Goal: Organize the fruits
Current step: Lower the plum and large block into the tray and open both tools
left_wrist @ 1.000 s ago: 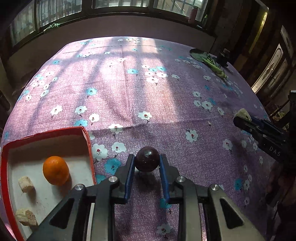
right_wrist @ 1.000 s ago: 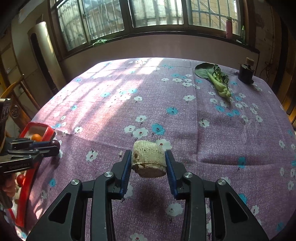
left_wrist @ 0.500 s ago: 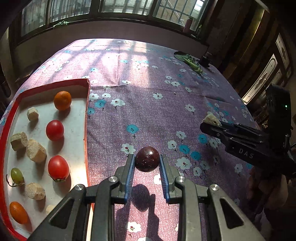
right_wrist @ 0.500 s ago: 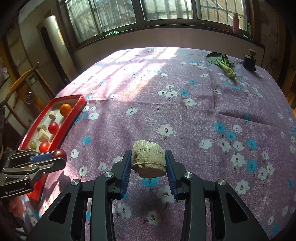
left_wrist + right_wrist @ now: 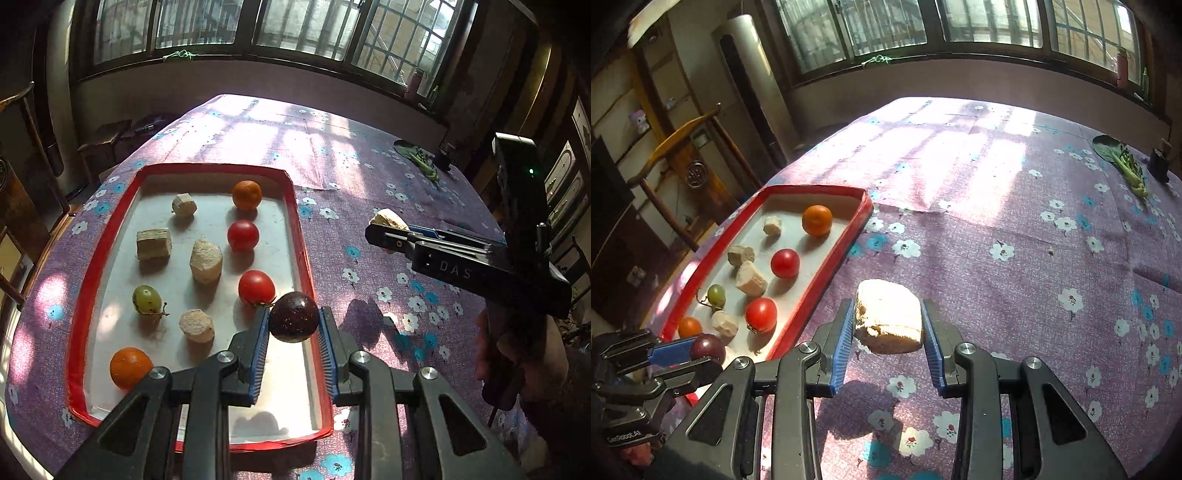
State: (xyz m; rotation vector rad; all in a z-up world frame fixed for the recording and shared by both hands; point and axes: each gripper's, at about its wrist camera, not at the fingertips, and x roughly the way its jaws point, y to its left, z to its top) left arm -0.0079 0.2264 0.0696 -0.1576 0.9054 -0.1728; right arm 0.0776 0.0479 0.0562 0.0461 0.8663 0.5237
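Over the red tray's [image 5: 299, 236] near right corner, the left gripper [image 5: 293, 325] pinches a dark, perhaps plum-like fruit [image 5: 293, 322], while the right gripper [image 5: 888, 326] grips a pale chunk [image 5: 888, 317] above the table [image 5: 1015, 240].

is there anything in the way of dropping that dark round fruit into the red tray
Nothing visible blocks it. The left gripper holds the dark fruit over the tray, near its right rim. The white floor below it looks bare; the nearest thing is a red tomato just beyond. Releasing a little farther in from the rim seems safest.
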